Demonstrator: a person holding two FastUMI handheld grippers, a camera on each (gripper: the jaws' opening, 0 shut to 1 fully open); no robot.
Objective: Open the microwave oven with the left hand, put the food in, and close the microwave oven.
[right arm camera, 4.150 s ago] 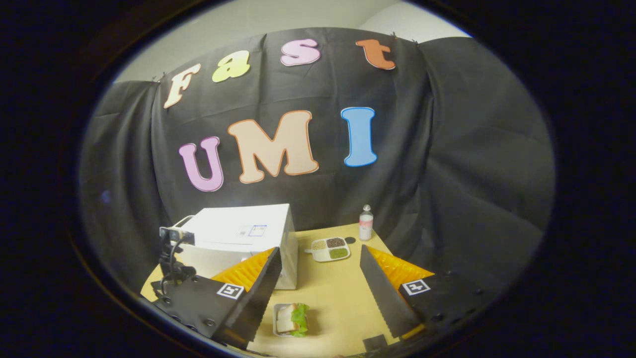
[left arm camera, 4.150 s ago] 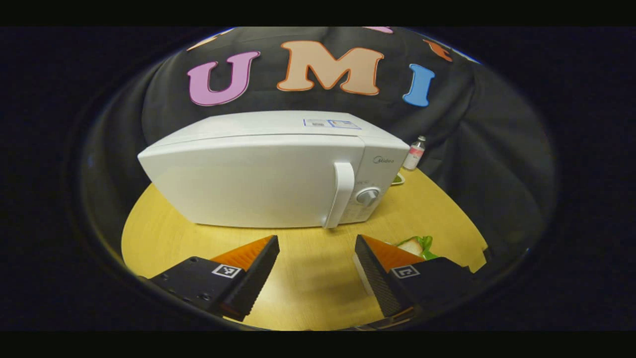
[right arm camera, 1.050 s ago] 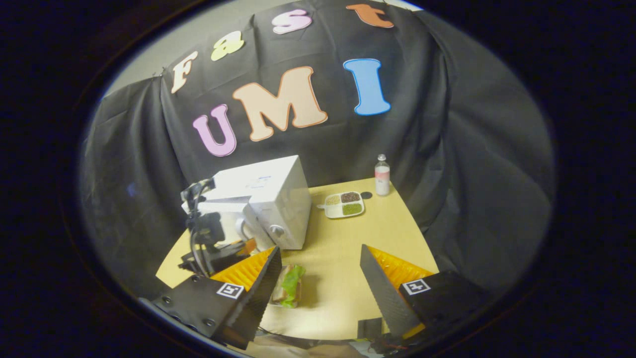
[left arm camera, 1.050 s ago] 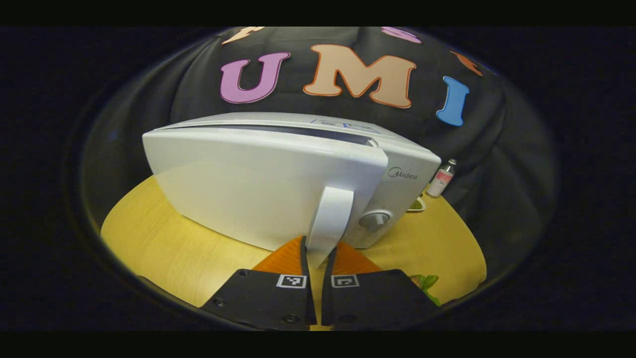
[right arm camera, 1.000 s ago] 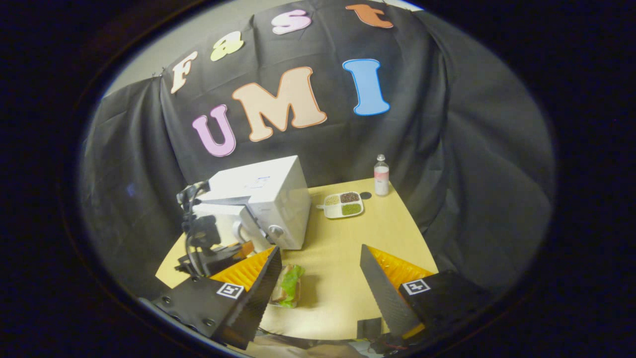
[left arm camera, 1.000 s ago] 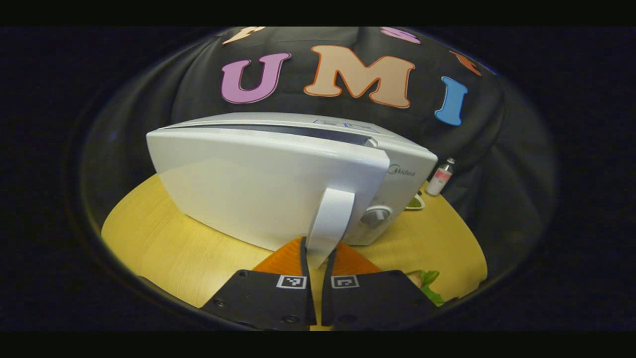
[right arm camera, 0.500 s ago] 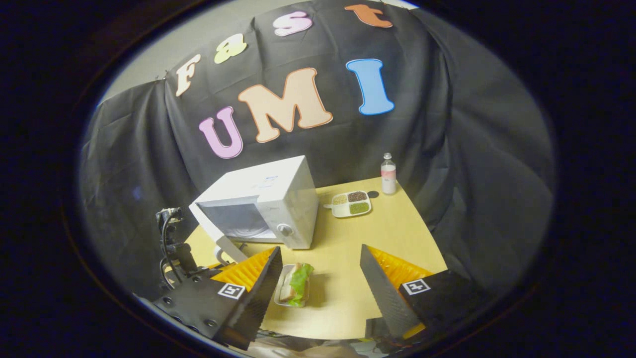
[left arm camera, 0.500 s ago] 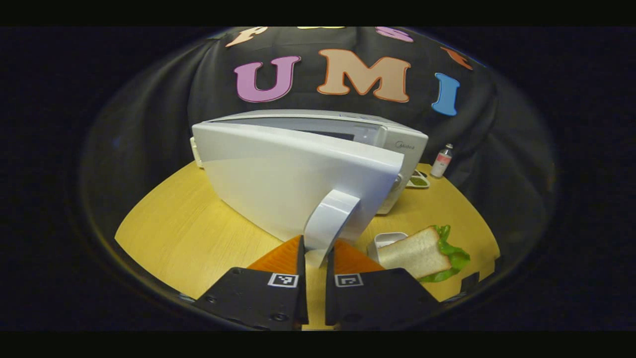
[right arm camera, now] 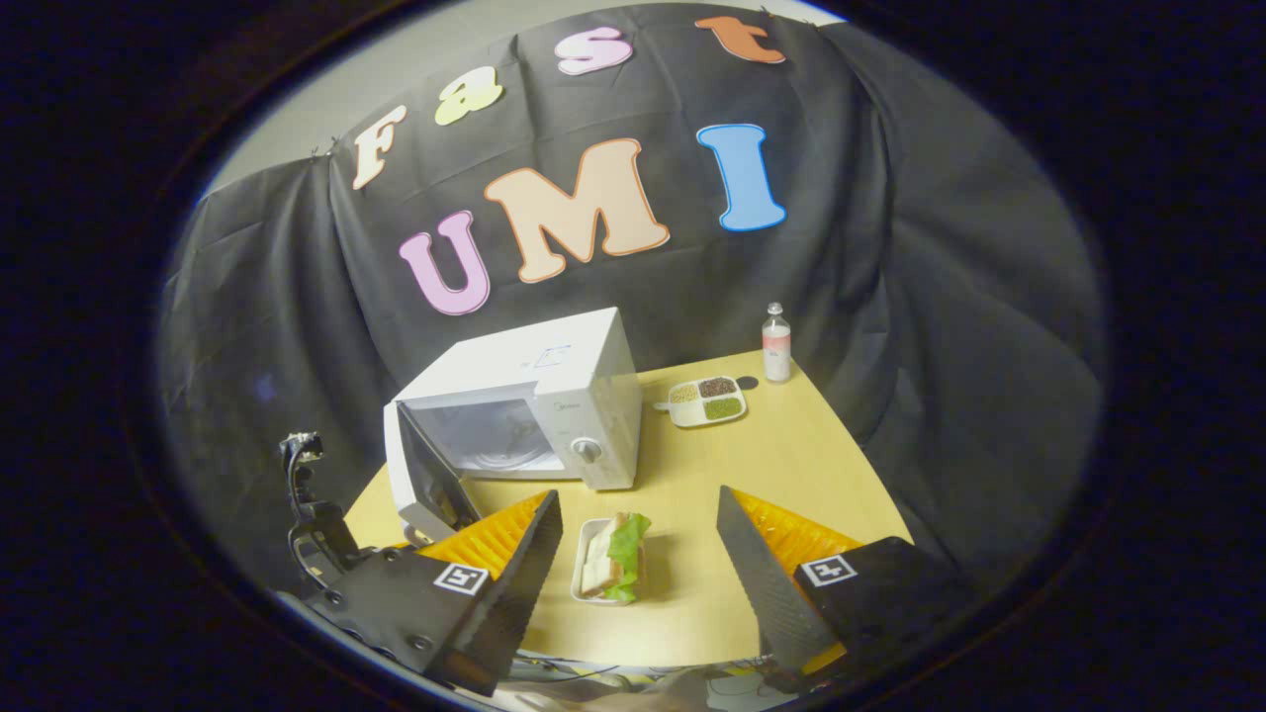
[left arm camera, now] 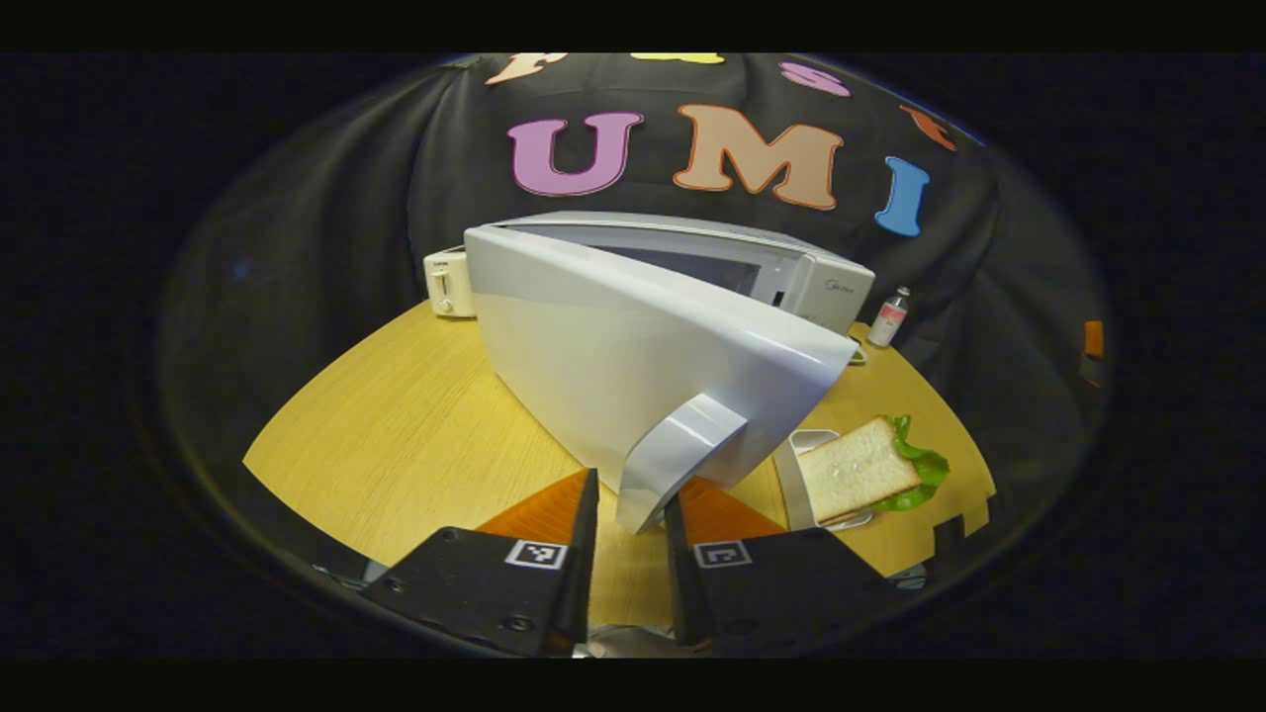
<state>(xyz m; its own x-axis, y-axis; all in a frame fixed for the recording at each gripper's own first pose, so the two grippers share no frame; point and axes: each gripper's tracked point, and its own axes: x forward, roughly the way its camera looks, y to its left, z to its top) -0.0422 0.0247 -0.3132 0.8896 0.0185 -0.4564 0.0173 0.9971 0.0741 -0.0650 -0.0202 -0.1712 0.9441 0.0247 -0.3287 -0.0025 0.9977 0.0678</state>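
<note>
The white microwave [left arm camera: 811,287] stands on the wooden table, its door [left arm camera: 633,356] swung wide toward me. The door handle [left arm camera: 682,450] lies between the fingers of my left gripper [left arm camera: 633,487], which have parted slightly; a thin gap shows beside the handle. A sandwich [left arm camera: 859,470] with lettuce rests in a small white tray [left arm camera: 796,465] to the right of the door. In the right gripper view, the microwave [right arm camera: 593,396] shows its lit cavity [right arm camera: 490,435] and the door [right arm camera: 425,485] stands out to the left. My right gripper [right arm camera: 638,499] hangs open above the sandwich [right arm camera: 618,554].
A small white appliance [left arm camera: 447,284] sits behind the microwave on the left. A divided dish of grains [right arm camera: 707,400] and a small bottle [right arm camera: 776,346] stand at the far right corner of the table [right arm camera: 791,465]. The black cloth wall runs close behind.
The door has swung from barely ajar to wide open, pulled by my left gripper. The left fingers have widened a little around the handle. The right gripper moved slightly over the sandwich.
</note>
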